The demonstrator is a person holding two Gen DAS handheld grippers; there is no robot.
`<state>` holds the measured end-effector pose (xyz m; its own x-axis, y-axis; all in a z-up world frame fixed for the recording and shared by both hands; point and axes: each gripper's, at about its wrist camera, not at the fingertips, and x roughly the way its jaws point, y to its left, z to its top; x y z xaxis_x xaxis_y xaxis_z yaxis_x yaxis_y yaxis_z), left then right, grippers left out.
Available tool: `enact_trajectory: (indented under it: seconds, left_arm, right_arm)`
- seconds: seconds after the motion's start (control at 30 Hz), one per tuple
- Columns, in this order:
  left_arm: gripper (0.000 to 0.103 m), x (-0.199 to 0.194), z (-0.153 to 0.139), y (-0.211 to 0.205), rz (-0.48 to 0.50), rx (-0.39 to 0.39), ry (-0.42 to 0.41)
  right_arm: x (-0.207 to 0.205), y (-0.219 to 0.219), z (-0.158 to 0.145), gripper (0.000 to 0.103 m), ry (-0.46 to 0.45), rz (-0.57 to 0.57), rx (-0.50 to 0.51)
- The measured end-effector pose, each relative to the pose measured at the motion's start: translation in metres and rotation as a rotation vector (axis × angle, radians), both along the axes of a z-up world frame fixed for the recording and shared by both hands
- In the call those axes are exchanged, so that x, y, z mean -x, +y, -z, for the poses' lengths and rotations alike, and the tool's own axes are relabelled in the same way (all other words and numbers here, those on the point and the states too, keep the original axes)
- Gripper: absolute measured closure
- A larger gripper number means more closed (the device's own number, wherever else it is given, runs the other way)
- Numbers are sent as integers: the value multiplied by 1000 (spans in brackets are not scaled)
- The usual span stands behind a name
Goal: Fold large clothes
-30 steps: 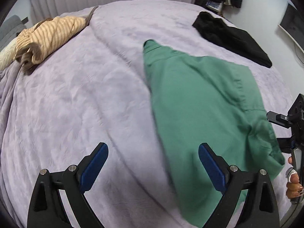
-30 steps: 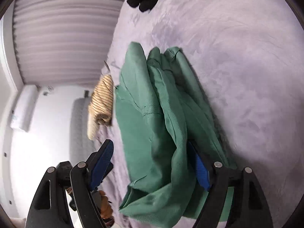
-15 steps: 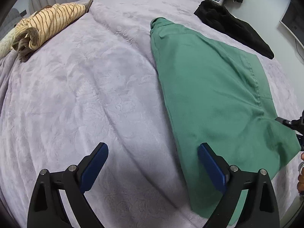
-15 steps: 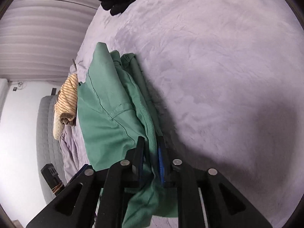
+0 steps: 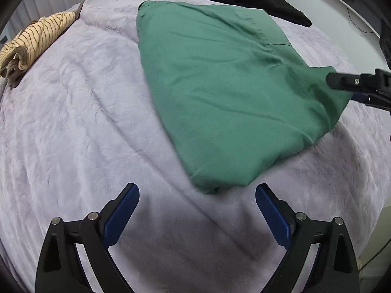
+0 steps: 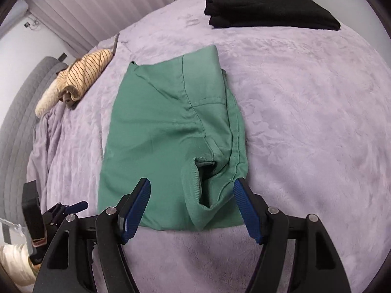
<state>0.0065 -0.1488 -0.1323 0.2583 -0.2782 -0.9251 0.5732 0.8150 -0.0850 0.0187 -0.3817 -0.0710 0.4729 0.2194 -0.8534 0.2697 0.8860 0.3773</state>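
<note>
A big bed with a soft, fuzzy, light purple blanket, full of small wrinkles. In the middle of it, green pants, folded into a long flat shape, made of smooth cloth with sewn seams and a few soft creases. Near end a bit lumpy, with a loose fold standing open like a little pocket. At the far side of the bed, well apart from the pants, a black pile, folded flat and neat. At the far left edge, a tan top with thin dark stripes, rolled and bunched up. Behind the bed, pale curtains in straight folds, and a gray padded headboard on the left. Right tongs wide open just above the near end of the pants, blue ribbed pads on black arms, not holding anything. Left tongs wide open too, over bare blanket just beside the near corner of the pants, holding nothing. Same blue ribbed pads on black arms with small silver bolts.
</note>
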Motion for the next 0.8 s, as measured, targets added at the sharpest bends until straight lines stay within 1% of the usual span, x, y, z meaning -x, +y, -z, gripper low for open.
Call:
enact_trajectory:
  seconds: [0.03,0.07,0.1,0.17,0.2,0.23,0.27,0.3,0.37,0.43,0.5,0.53,0.6,0.67,0.7,0.77,0.8]
  left_arm:
    - [6,-3,0,-5,-27,-23,-34]
    - [6,-7,1,-6,-62,-50,-69]
    - [6,-13,2,-3,-89,-58,-87]
    - [5,-19,6,8,-105,-30,-67]
    - [5,-20,9,12,-99,-28,-60]
    - [5,-20,11,12,-89,-35,-60]
    - [5,-18,13,12,-82,-39,-64]
    - [5,-17,14,11,-76,-37,-69]
    - [5,-15,18,8,-64,-41,-74]
    - [5,-12,20,12,-51,-52,-74]
    - [5,-9,20,21,-38,-51,-49]
    - [5,-8,20,27,-33,-59,-37]
    - [5,-5,14,40,-42,-80,-28]
    - [5,-8,2,56,-75,-53,-4]
    - [5,-13,-6,64,-106,-33,2]
    - [5,-25,-19,71,-161,1,-11]
    - [5,-33,-24,71,-179,18,-20]
  right_arm:
    - [-5,2,8,41,39,-13,5]
    - [-9,4,14,83,70,-28,4]
    - [-10,6,16,98,84,-39,2]
    - [0,-1,8,98,64,-19,-3]
    - [7,-7,7,98,65,2,-7]
    - [14,-14,11,98,72,27,-42]
    - [22,-23,23,98,90,65,-107]
    - [29,-28,37,98,112,86,-149]
    - [37,-31,68,98,151,100,-178]
    - [46,-36,93,98,148,139,-254]
    - [59,-45,100,98,118,207,-349]
    - [65,-48,100,98,115,220,-370]
    - [76,-50,94,98,127,226,-382]
    - [87,-53,81,90,133,238,-375]
    - [92,-56,71,90,125,248,-356]
    - [95,-61,46,90,69,244,-310]
    - [92,-61,36,88,44,237,-289]
